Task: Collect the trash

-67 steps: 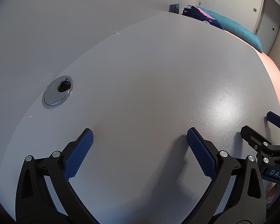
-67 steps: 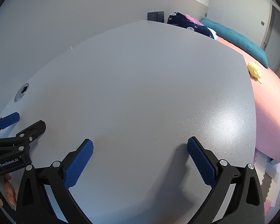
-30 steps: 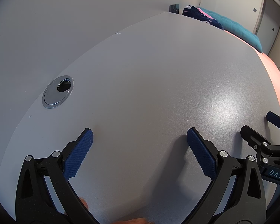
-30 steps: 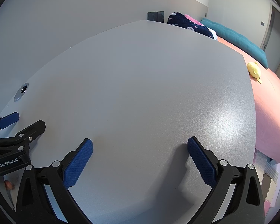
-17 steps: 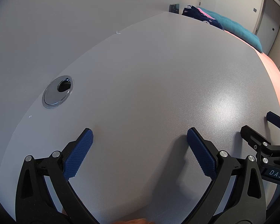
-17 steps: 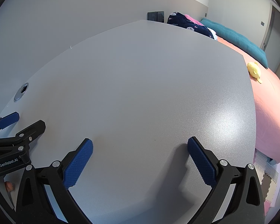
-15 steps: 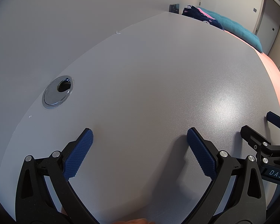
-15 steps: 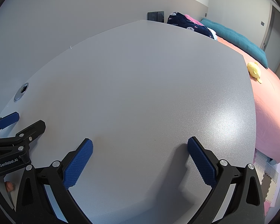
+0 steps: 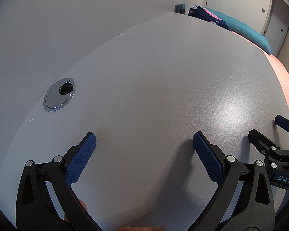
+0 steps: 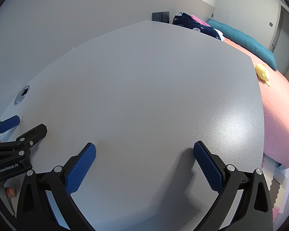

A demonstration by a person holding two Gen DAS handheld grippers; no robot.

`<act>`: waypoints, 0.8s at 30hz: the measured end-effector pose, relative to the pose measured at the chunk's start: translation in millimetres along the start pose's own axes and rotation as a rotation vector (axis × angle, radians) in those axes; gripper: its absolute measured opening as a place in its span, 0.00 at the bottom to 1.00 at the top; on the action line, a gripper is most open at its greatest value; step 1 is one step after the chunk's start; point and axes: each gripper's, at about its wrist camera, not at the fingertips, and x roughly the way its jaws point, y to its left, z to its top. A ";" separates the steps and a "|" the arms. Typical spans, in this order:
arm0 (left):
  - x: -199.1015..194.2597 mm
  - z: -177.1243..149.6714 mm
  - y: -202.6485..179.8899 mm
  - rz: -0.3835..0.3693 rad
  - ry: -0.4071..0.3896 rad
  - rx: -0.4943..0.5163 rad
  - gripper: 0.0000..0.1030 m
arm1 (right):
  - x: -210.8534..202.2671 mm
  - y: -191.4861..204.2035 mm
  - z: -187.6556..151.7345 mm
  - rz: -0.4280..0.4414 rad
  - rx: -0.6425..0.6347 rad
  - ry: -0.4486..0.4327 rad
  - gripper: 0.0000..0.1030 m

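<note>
Left wrist view: the left gripper [image 9: 144,150] rests low over the grey tabletop [image 9: 163,86] with jaws spread wide on nothing, exactly as a moment ago — the chrome cable grommet [image 9: 59,94] sits at ten o'clock. Right wrist view: the right gripper [image 10: 144,151] is equally unmoved and released; no trash shows anywhere, so collecting has seemingly not begun — only a yellow toy [image 10: 262,71] on the bed [image 10: 279,105] at two o'clock

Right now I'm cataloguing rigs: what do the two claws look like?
Both match: the left claw and right claw have matte black angular frames with silver screws and blue textured fingertips. White lettering reads "GenRobot.AI" on the left, "DAS" on the right. No cables visible.
</note>
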 end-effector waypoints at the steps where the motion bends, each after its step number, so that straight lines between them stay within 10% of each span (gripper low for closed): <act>1: -0.2 -0.1 0.3 0.000 0.000 0.000 0.94 | 0.1 0.0 0.1 0.000 0.000 0.000 0.98; 24: 0.4 -1.9 2.7 0.000 0.000 0.001 0.94 | -0.1 0.1 -0.2 0.000 0.000 0.000 0.98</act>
